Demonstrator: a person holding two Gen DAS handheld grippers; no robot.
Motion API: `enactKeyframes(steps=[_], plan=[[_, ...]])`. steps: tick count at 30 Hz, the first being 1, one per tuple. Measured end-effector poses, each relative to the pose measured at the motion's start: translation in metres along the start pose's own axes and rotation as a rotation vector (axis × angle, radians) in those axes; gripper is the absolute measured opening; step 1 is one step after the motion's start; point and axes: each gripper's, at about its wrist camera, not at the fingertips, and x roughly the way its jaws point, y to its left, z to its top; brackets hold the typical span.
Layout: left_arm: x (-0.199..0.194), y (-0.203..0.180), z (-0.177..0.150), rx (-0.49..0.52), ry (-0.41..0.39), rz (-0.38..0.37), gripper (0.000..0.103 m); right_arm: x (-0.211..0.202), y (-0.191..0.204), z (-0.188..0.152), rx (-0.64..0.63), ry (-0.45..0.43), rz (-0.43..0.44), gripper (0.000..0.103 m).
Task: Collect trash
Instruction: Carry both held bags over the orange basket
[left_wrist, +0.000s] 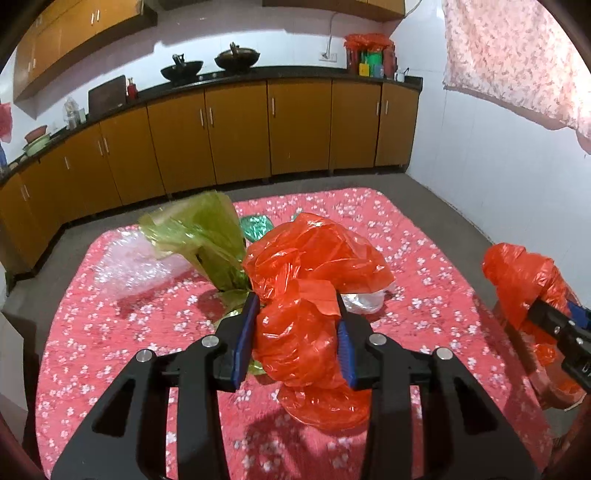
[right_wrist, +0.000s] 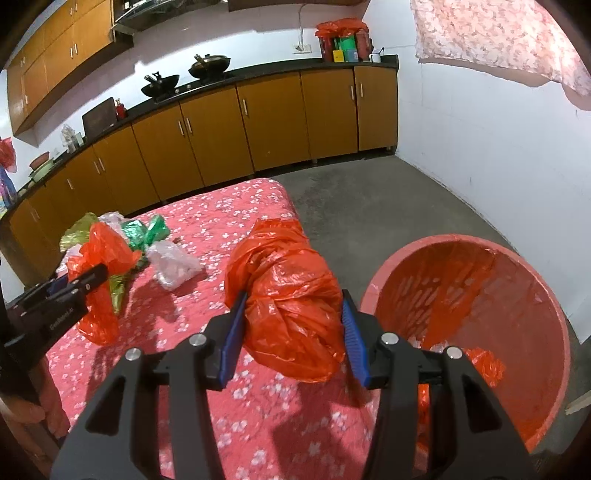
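1. Trash crowds my table (left_wrist: 436, 236): a green-yellow wrapper (left_wrist: 207, 236) and clear plastic (left_wrist: 140, 266) lie just beside the red bag (left_wrist: 306, 291) that my left gripper (left_wrist: 295, 332) pinches.
2. My right gripper (right_wrist: 291, 325) pinches a second red bag (right_wrist: 284, 288) above the table edge.
3. Only my right view shows the pink bin (right_wrist: 554, 317), beside the table.

Your left wrist view looks forward and down from close above the floral-cloth counter (left_wrist: 424, 236), toward the kitchen cabinets (left_wrist: 236, 133). Your right wrist view sits further right, over the counter's edge and the red bin (right_wrist: 373, 295). Both share the cloth, cabinets and white wall (right_wrist: 480, 140); each shows the other's tongs.
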Motion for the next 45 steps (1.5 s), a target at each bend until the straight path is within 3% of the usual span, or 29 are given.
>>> enactKeyframes(steps=[14,27,45], plan=[[-0.047,-0.015,-0.002,0.013,-0.045,-0.031,0.039,-0.067,-0.001,-0.017,0.005,-0.045,0.016,0.048],[-0.063,-0.037,-0.009,0.045,-0.040,-0.072,0.039,-0.108,-0.027,-0.025,0.009,-0.084,-0.051,0.048],[-0.057,-0.092,-0.017,0.122,-0.012,-0.144,0.039,-0.112,-0.073,-0.034,0.033,-0.079,-0.161,0.048]])
